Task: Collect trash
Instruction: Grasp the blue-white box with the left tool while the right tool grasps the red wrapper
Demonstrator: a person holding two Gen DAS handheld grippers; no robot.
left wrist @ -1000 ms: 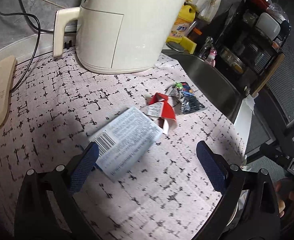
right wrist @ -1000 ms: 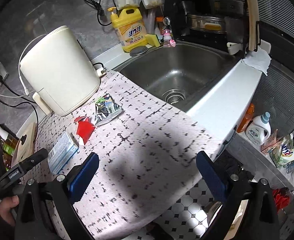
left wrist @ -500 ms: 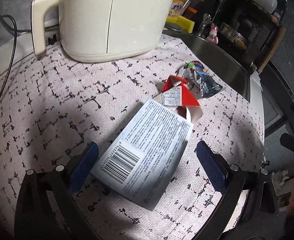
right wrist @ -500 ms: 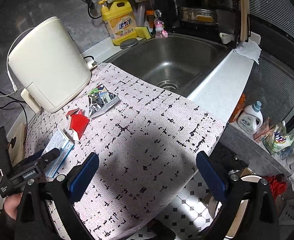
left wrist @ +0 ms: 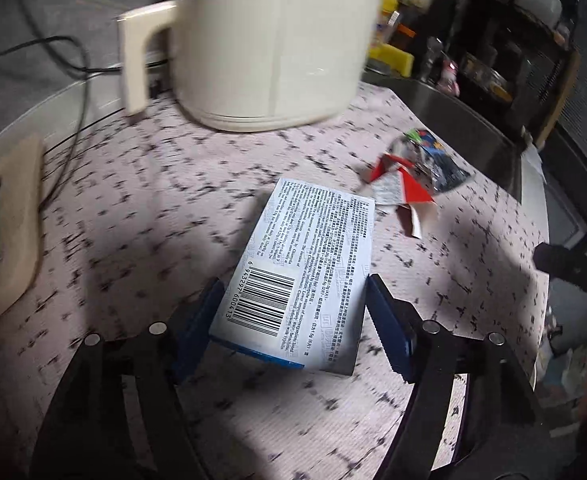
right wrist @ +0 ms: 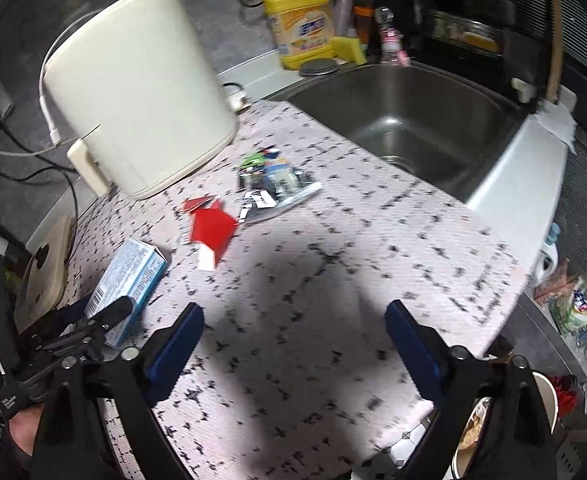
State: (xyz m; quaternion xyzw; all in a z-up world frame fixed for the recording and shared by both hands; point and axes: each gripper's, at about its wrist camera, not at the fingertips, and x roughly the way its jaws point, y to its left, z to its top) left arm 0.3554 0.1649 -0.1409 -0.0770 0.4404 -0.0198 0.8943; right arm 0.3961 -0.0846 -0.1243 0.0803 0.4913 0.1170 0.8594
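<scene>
A white and blue carton (left wrist: 313, 264) with a barcode lies flat on the speckled mat (left wrist: 133, 220). My left gripper (left wrist: 295, 282) straddles its near end; the jaws are closing, with the blue pads close beside its two long sides. The right wrist view shows the same carton (right wrist: 129, 280) with the left gripper (right wrist: 93, 316) around it. Beyond the carton lie a red wrapper (left wrist: 405, 192) (right wrist: 211, 228) and a crumpled foil packet (left wrist: 433, 160) (right wrist: 273, 188). My right gripper (right wrist: 293, 307) hovers over bare mat with its jaws closing a little and nothing between them.
A cream appliance (right wrist: 137, 92) with a handle stands at the back left, cables behind it. A steel sink (right wrist: 405, 120) lies to the right, a yellow detergent bottle (right wrist: 301, 20) beside it. A wooden board (left wrist: 1, 220) sits at the mat's left edge.
My left gripper has moved forward and down over the carton and its jaws have narrowed around it. My right gripper has come closer to the wrappers and narrowed slightly.
</scene>
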